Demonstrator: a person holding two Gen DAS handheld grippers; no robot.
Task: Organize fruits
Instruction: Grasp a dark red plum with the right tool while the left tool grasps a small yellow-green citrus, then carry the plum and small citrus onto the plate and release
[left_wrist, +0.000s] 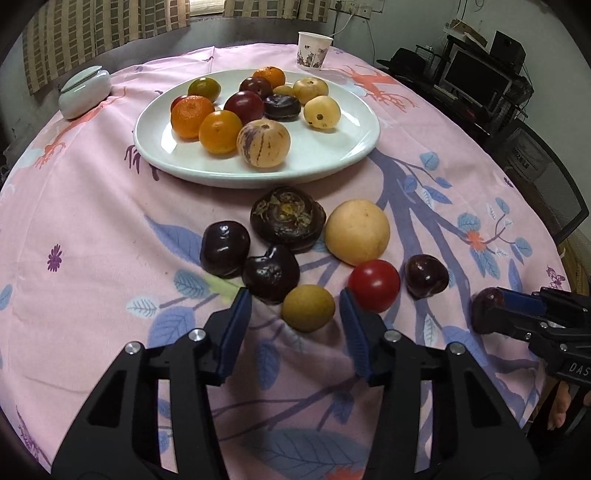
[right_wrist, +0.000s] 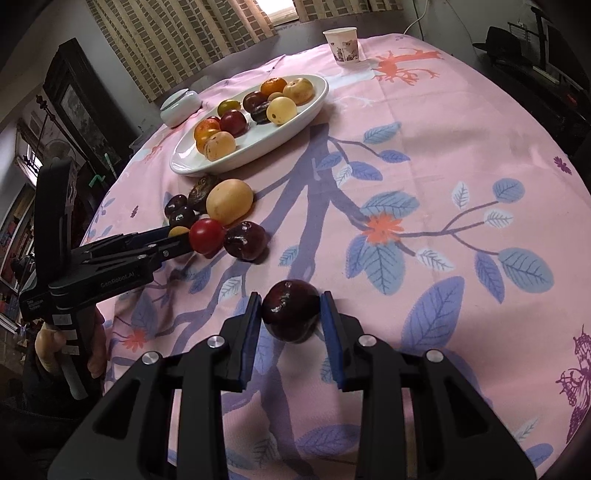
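Note:
A white plate (left_wrist: 332, 162) holds several fruits: oranges, plums, yellow fruits and a striped melon (left_wrist: 263, 144). In front of it several loose fruits lie on the pink cloth. My left gripper (left_wrist: 295, 306) is open, its jaws on either side of a small olive-yellow fruit (left_wrist: 307, 308), with a red tomato (left_wrist: 373, 285) just right of it. My right gripper (right_wrist: 291, 314) has its pads against a dark plum (right_wrist: 290, 310) on the cloth, the left pad touching, the right one touching or a hair off. That plum also shows in the left wrist view (left_wrist: 485, 308).
A paper cup (left_wrist: 312, 50) stands at the table's far edge. A lidded white dish (left_wrist: 84, 92) sits far left. Loose near the plate are a big yellow fruit (left_wrist: 357, 232), a dark brown fruit (left_wrist: 287, 218) and dark plums (left_wrist: 224, 248). A chair and shelves stand to the right.

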